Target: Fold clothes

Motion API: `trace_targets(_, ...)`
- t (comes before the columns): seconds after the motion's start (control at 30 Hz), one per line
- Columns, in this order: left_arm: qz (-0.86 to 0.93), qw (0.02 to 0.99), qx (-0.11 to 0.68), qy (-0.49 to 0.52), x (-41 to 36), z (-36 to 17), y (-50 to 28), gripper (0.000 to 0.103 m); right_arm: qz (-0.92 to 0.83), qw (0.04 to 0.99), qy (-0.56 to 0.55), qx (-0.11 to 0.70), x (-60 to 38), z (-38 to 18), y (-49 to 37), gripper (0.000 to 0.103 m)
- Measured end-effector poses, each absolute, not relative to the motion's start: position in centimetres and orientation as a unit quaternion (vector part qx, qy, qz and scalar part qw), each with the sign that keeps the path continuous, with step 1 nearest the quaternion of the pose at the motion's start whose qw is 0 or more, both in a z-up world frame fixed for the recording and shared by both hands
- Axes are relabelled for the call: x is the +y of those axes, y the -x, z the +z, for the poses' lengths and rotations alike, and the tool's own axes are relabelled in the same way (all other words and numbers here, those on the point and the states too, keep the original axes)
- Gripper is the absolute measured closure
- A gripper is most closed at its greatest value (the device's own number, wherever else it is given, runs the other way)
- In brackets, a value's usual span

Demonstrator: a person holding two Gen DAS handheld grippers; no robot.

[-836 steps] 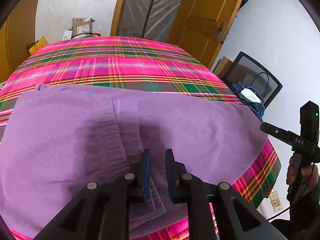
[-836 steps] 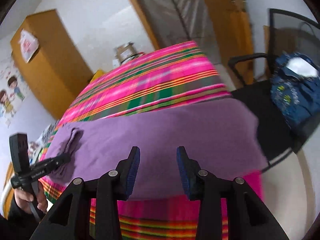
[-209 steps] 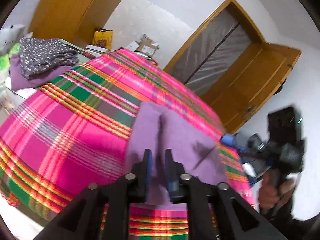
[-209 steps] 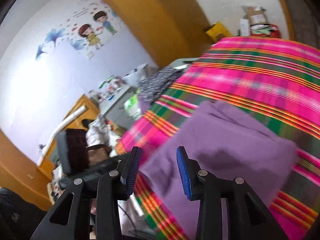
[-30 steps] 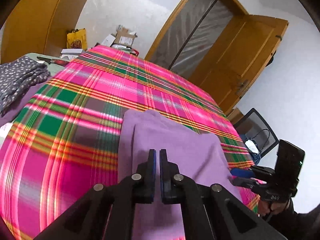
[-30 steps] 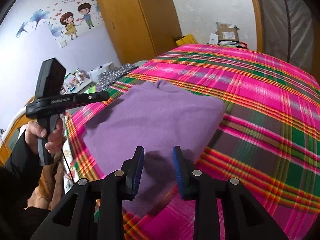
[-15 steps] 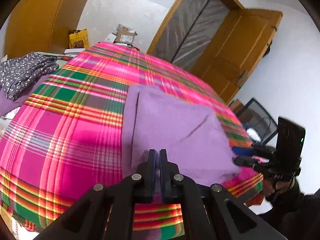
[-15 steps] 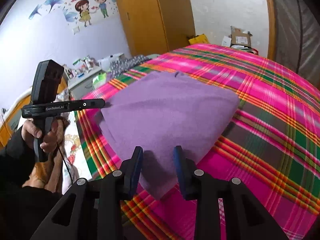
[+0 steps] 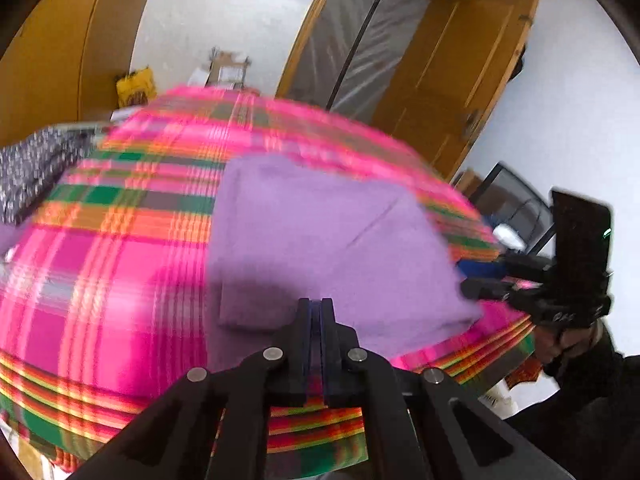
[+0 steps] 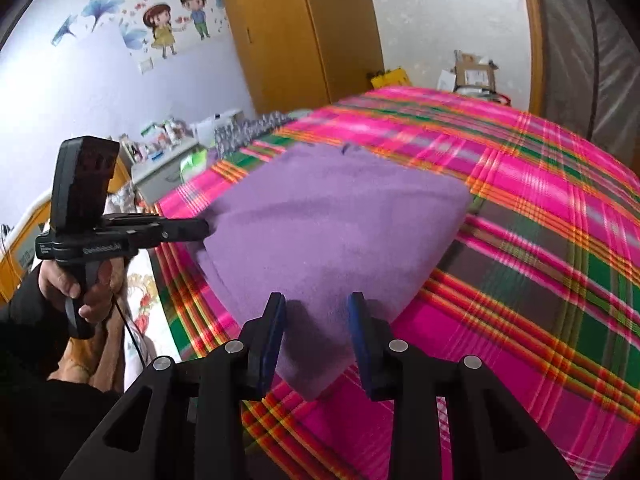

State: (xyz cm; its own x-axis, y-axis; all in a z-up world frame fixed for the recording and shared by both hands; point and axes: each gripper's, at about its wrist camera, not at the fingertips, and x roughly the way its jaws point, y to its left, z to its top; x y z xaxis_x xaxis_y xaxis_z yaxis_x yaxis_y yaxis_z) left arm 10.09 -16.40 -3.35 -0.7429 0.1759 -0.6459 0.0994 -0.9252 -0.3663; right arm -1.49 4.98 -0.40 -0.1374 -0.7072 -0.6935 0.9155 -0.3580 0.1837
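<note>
A purple garment (image 9: pixel 320 232) (image 10: pixel 328 232) lies folded into a rough square on the pink plaid bedspread (image 9: pixel 120 264) (image 10: pixel 540 240), near the bed's edge. My left gripper (image 9: pixel 317 307) (image 10: pixel 206 226) is shut, and its tips rest at the garment's near left corner. Nothing shows between its jaws. My right gripper (image 10: pixel 316 300) (image 9: pixel 468 280) stands open just above the garment's other near corner. That corner lies under the gap, and the pads do not press on it. A hand (image 10: pixel 68 284) holds the left gripper's handle.
A dark patterned pile of clothes (image 9: pixel 28 176) (image 10: pixel 248 128) lies beside the bed on the left. A cluttered low table (image 10: pixel 168 148) and a wooden wardrobe (image 10: pixel 304 32) stand beyond it. A wooden door (image 9: pixel 452 80) and a black chair (image 9: pixel 508 200) are at the far right.
The left gripper has come down and toward the garment's near left corner, staying shut. The right gripper's jaws stand slightly wider, and it has barely moved.
</note>
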Motion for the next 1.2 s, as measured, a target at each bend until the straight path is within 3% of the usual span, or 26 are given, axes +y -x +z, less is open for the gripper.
trace_targets(0.23,0.918,0.009,-0.192,0.348,-17.5,-2.2,-10.3,0.101,-0.742,0.548,-0.367,0.121,5.5,-0.2,2.3,0.069)
trace_targets(0.3,0.921,-0.007,-0.192,0.339,-18.5,-1.4,-9.6,0.096,-0.746,0.544,-0.368,0.112,5.6,-0.1,2.7,0.068)
trace_targets(0.37,0.923,-0.019,-0.193,0.332,-19.6,-0.7,-8.8,0.082,-0.749,0.540,-0.369,0.107,5.6,-0.1,3.0,0.068)
trace_targets(0.43,0.920,-0.009,-0.200,0.337,-21.0,-0.6,-7.2,0.077,-0.752,0.537,-0.369,0.103,5.5,-0.1,3.3,0.068)
trace_targets(0.87,0.879,0.081,-0.281,0.376,-25.8,-3.1,0.8,0.077,-0.766,0.514,-0.377,0.089,6.1,-0.1,4.1,0.068)
trace_targets(1.03,0.881,0.089,-0.290,0.362,-25.7,-3.2,0.8,0.092,-0.768,0.509,-0.380,0.085,5.8,-0.2,4.7,0.068)
trace_targets(1.2,0.885,0.079,-0.314,0.336,-26.3,-3.5,-0.3,0.093,-0.770,0.508,-0.379,0.080,5.8,-0.1,4.9,0.068)
